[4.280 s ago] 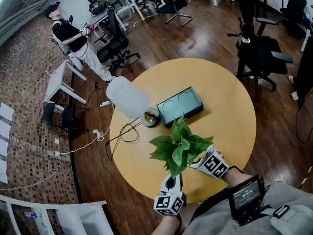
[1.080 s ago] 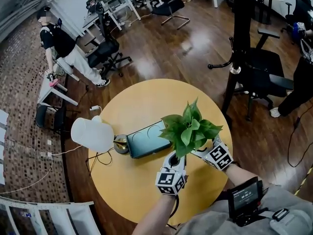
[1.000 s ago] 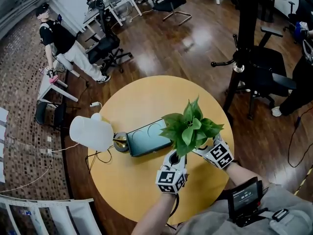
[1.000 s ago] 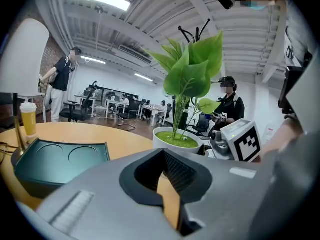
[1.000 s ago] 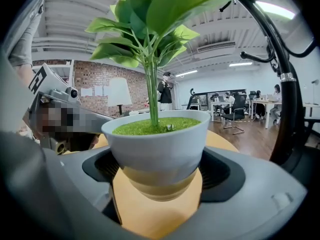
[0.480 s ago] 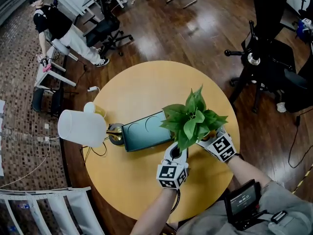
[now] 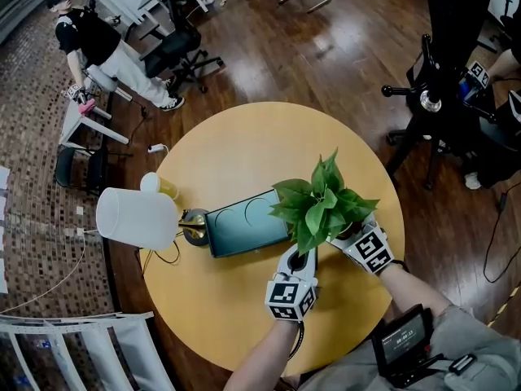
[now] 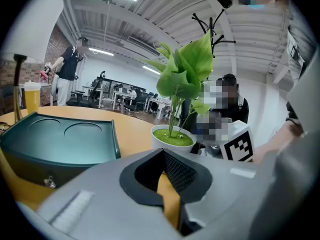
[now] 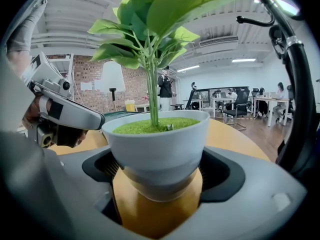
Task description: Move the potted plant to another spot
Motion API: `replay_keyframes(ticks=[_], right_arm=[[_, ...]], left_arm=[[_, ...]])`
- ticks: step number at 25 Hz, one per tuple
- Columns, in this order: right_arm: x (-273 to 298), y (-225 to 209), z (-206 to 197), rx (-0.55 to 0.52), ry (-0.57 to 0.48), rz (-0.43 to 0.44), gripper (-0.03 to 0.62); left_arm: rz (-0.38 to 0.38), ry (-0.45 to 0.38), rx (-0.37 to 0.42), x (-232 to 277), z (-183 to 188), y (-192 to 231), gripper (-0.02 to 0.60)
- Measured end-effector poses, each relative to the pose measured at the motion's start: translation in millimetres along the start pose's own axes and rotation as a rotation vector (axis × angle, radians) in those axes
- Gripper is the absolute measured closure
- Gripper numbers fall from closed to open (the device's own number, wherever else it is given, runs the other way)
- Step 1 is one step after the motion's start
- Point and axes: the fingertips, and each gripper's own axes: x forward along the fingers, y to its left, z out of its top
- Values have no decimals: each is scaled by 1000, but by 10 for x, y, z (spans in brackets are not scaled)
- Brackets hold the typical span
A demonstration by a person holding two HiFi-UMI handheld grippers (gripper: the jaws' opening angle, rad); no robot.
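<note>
Two grippers in play, both near my side of the round bench (image 7: 244, 137); I've got the potted plant (image 7: 321, 206) in the R gripper (image 7: 350, 236); its fingers (image 9: 222, 176) stand wide w/ the white pot (image 9: 157, 144) snug between them, pads against its sides; L gripper (image 7: 299, 259) sits just beside the pot on its left; its fingers (image 8: 182, 170) are drawn together, tips meeting, nothing in them, only a sliver of bench showing thru the gap behind the tips; plant is upright, over the right part of the bench, just off the right end of the dark green tray (image 7: 244, 222); can't tell whether the pot's base rests on the wood or hangs just above it; a lamp (image 7: 134, 217) w/ a white shade and a yellow cup (image 7: 156, 186) sit at the tray's left end, well apart from the plant; a person (image 7: 94, 39) stands across the room by the desks.
</note>
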Motion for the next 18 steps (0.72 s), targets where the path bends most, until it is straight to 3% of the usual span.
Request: replay_keyframes(ticks=[14,18], right_arm=[[171,-8,-6,-6,11,1,107],[164,40,-45,-3,20,18,66]], left_arm=[[14,7,10,-59,-45,117,584],[16,8,14,-108,-68,109,584]])
